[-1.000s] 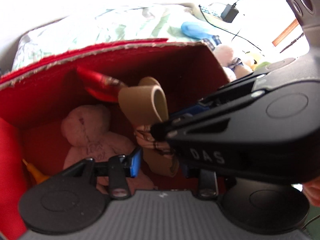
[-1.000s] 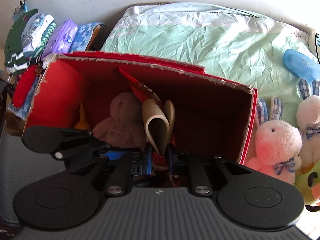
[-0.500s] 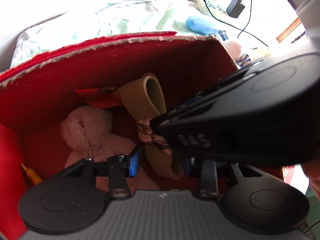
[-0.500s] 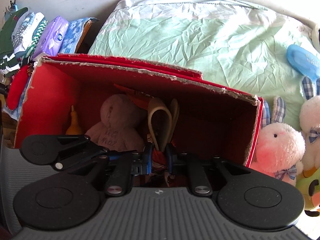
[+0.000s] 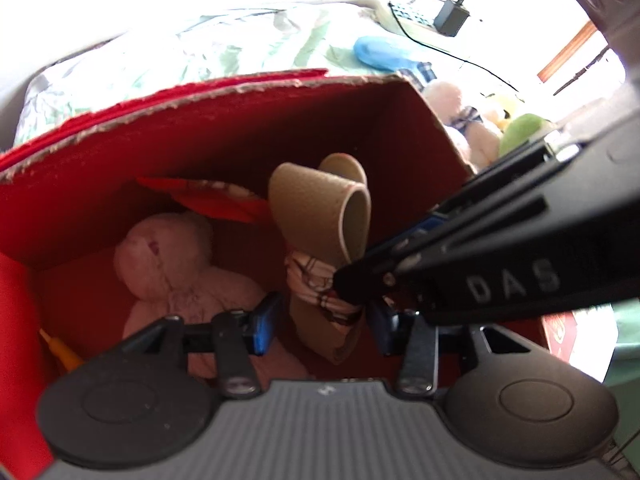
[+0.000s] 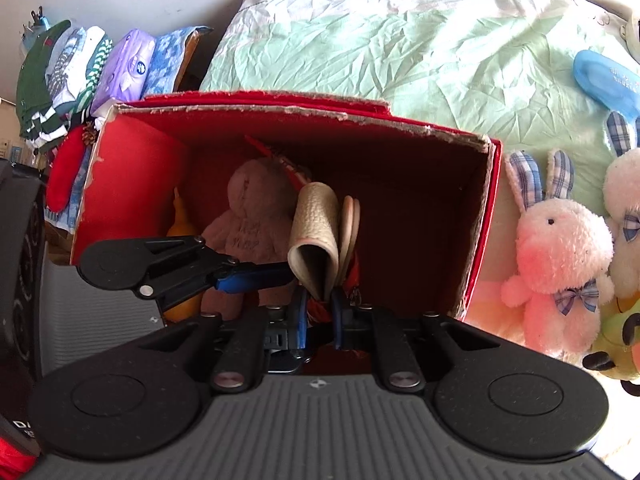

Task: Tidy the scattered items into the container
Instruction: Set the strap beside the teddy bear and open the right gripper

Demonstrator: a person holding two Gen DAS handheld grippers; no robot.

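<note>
While our right hand-held gripper [image 6: 319,312] pinches the tan toy [image 6: 314,236] inside the red box [image 6: 478,216], our left hand-held gripper [image 5: 320,320] waits wide apart beside the teddy bear [image 5: 180,276].

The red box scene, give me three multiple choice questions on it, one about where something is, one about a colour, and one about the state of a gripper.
1. Where is the pink teddy bear?
A. On the green sheet
B. Inside the red box
C. On the clothes pile

2. What colour is the long flat item on the green sheet?
A. Blue
B. Yellow
C. Black

3. What state is the right gripper in?
A. Wide open, holding nothing
B. Out of view
C. Shut on the tan plush toy

Answers:
1. B, the bear lies on the box floor, left of the tan toy.
2. A, it is bright blue against the pale sheet.
3. C, its blue pads pinch the toy's lower part, while the left gripper is open around it.
</note>
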